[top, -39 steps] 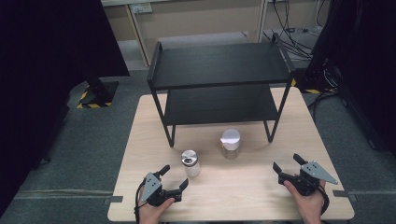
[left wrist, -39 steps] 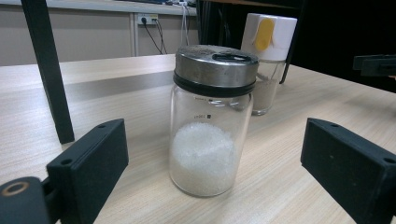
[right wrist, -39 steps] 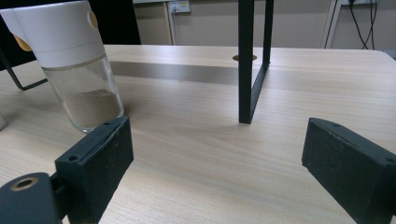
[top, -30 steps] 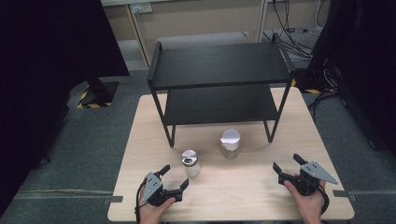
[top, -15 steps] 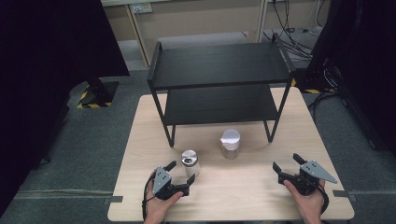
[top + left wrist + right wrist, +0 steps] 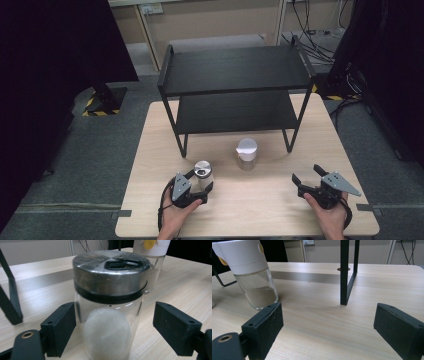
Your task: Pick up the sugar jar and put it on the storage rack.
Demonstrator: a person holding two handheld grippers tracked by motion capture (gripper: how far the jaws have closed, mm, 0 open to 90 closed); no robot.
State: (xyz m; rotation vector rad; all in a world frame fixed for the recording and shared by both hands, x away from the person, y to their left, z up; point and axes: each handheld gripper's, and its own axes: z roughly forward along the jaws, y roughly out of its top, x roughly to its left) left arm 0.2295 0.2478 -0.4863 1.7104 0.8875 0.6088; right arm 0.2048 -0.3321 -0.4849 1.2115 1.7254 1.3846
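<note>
A glass jar with a metal lid (image 6: 203, 172) (image 6: 110, 305), holding a white substance, stands on the table near the front left. My left gripper (image 6: 199, 182) (image 6: 113, 330) is open with its jaws on either side of the jar, small gaps showing on both sides. A second glass jar with a white cap (image 6: 247, 153) (image 6: 252, 275) (image 6: 152, 255), holding tan powder, stands a little farther back at the middle. My right gripper (image 6: 309, 176) (image 6: 325, 327) is open near the front right, with nothing between its jaws.
A black two-tier metal shelf (image 6: 235, 75) stands at the back of the wooden table (image 6: 250, 210). One of its legs (image 6: 345, 272) rises ahead of the right gripper. The table's front edge lies just behind both hands.
My left gripper has moved forward and slightly right, so its open jaws now stand around the metal-lidded jar. The right gripper has not moved.
</note>
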